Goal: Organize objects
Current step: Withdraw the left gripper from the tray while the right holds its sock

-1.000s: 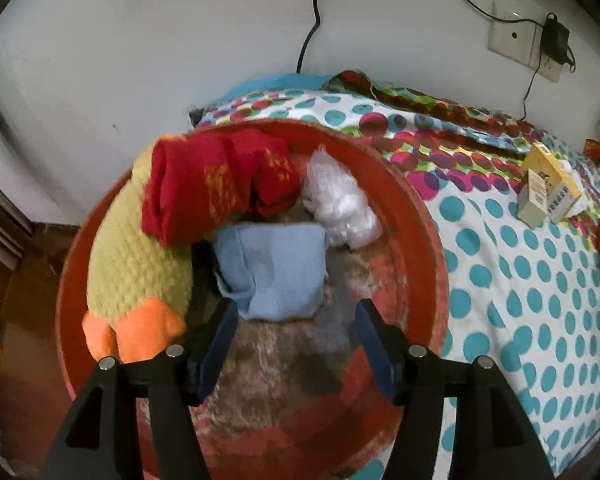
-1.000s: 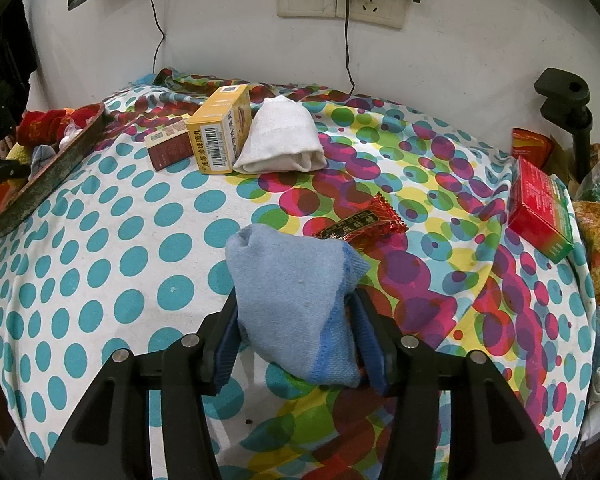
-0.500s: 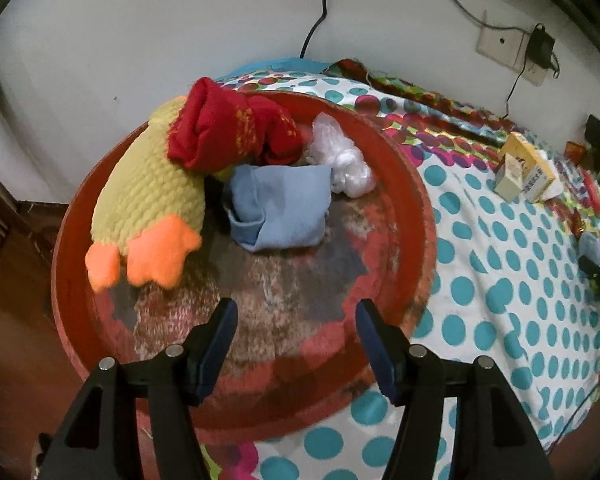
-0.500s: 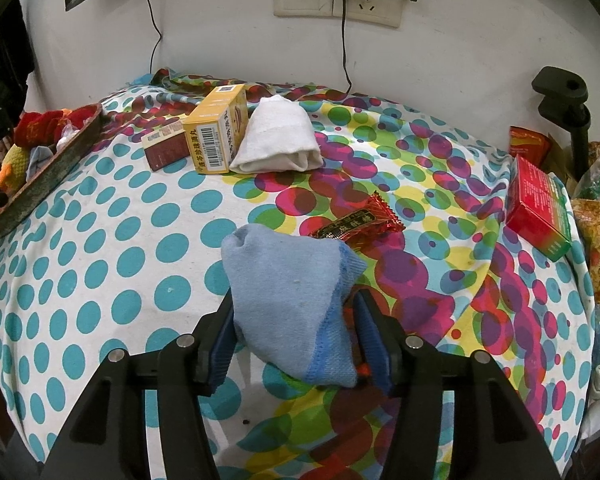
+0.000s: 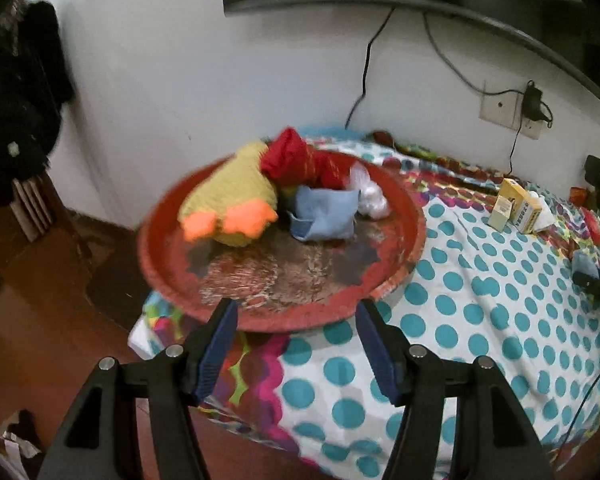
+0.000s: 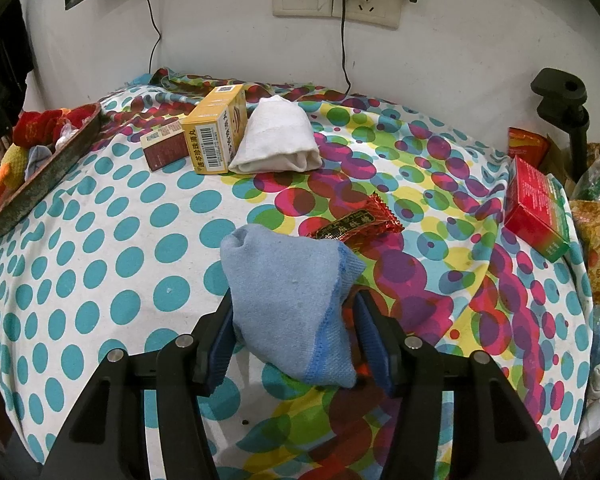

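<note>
- A folded blue sock [image 6: 290, 300] is seen between the jaws of the right gripper [image 6: 294, 334]; the pads are closed against both its sides, so it is gripped, with its far end over the dotted cloth [image 6: 112, 248].
- Just beyond the sock, a red foil packet [image 6: 356, 225] is laid flat on the cloth; part of it is hidden behind the sock.
- Further back, a yellow box [image 6: 216, 134], a small brown box [image 6: 165, 151] touching it and a rolled white cloth [image 6: 278, 140] are grouped together.
- A red carton [image 6: 538, 210] is placed near the right edge of the surface, well apart from the sock.
- A round red tray [image 5: 400, 258] is set at the left end of the cloth-covered surface; it holds a yellow plush toy [image 5: 232, 200], a red garment [image 5: 300, 160], a second blue sock [image 5: 324, 216] and a white plastic bundle [image 5: 370, 196].
- The left gripper [image 5: 294, 342] is held open and empty in front of the near rim of the tray, with nothing between its jaws.
- The left wrist view is blurred, so fine detail in the tray cannot be made out.
- The items at the far right of the right wrist view are cut off by the frame and cannot be identified.
</note>
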